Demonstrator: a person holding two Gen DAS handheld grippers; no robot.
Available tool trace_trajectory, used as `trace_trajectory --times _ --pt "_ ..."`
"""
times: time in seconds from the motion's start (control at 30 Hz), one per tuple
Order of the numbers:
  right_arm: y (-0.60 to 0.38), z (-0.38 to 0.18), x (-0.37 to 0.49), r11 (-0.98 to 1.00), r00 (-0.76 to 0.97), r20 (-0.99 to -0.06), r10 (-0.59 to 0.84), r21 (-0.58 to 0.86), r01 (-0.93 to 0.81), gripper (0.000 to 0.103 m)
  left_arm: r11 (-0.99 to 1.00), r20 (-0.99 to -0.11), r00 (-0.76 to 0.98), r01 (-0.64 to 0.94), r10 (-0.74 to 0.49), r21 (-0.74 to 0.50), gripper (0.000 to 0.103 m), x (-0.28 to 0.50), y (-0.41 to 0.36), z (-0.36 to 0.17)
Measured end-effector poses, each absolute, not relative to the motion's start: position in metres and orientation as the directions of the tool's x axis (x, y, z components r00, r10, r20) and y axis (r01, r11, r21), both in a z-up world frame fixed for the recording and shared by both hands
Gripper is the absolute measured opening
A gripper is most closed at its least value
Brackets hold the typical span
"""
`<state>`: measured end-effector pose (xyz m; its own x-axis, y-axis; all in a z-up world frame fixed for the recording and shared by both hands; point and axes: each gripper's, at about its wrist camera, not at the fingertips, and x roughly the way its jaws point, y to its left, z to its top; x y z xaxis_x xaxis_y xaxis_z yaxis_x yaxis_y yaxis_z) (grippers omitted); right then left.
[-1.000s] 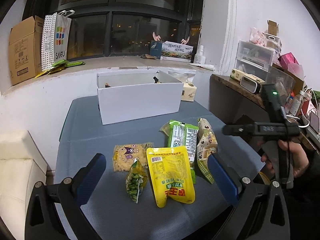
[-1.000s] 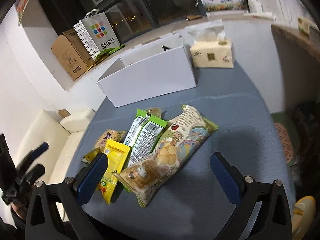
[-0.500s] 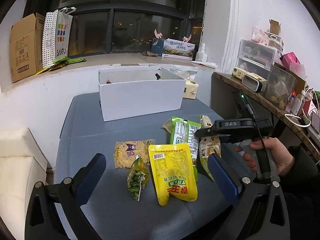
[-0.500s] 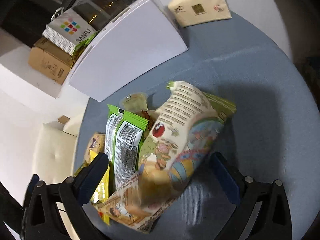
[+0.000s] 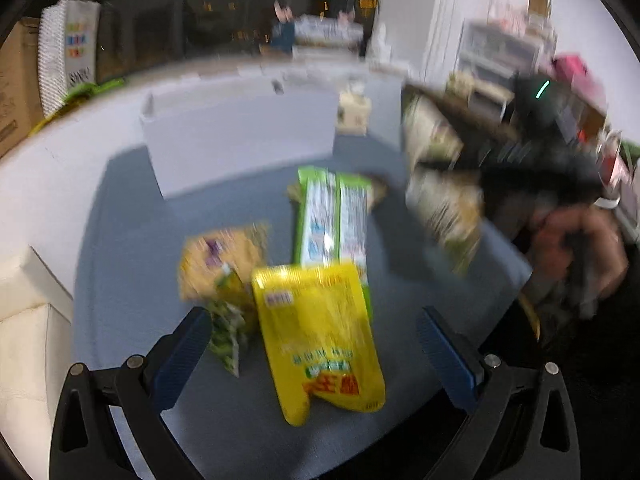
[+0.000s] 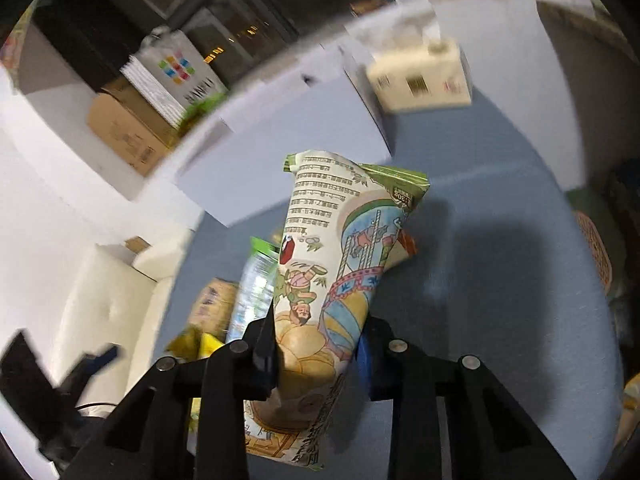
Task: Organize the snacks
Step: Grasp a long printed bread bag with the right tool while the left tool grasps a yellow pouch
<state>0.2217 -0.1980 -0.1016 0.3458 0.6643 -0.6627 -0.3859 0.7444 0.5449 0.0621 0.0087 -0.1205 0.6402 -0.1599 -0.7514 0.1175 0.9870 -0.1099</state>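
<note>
My right gripper (image 6: 320,352) is closing its jaws on a long cartoon-printed snack bag (image 6: 332,248), and the pads press its lower end. In the left wrist view that bag (image 5: 440,184) hangs blurred above the grey table (image 5: 132,248), right of the pile. My left gripper (image 5: 314,324) is open, low over a yellow pouch (image 5: 320,332) that lies between its fingers without touching them. A green twin pack (image 5: 332,216), a yellow-purple bag (image 5: 220,252) and a small green bag (image 5: 228,332) lie around it. The white open box (image 5: 240,140) stands at the table's back.
A tissue box (image 6: 420,76) sits right of the white box. A cardboard carton (image 6: 128,132) and a paper shopping bag (image 6: 176,76) stand on the window ledge. A white cushioned seat (image 5: 24,320) is left of the table. Cluttered shelves (image 5: 500,56) fill the right wall.
The right gripper closed on the cartoon bag and raised it off the table. The left gripper dropped and came closer to the pile, and both views are blurred now.
</note>
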Motion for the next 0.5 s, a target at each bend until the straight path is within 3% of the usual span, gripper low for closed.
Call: trace_trajectory --times 0.17,0.33,0.4,0.5 --pt "-0.214 -0.066 0.198 0.741 0.425 -0.609 0.669 0.507 -0.440 0.033 0.982 -0.836 0.516 0.076 -0.188 -0.175 0.103 0.082 0.001 -0.158" --pt "-0.219 -0.047 0.180 0.740 0.459 -0.583 0.671 0.479 -0.472 0.033 0.985 -0.864 0.472 0.059 -0.173 -0.165 0.100 0.100 0.000 -0.175" --pt "-0.218 -0.045 0.178 0.733 0.457 -0.575 0.678 0.483 -0.478 0.033 0.992 -0.872 0.473 0.065 -0.127 -0.109 0.077 0.104 -0.003 -0.178" --pt "-0.214 -0.047 0.174 0.729 0.449 -0.579 0.681 0.474 -0.494 0.033 0.992 -0.865 0.486 0.081 -0.122 -0.094 0.058 0.103 -0.005 -0.176"
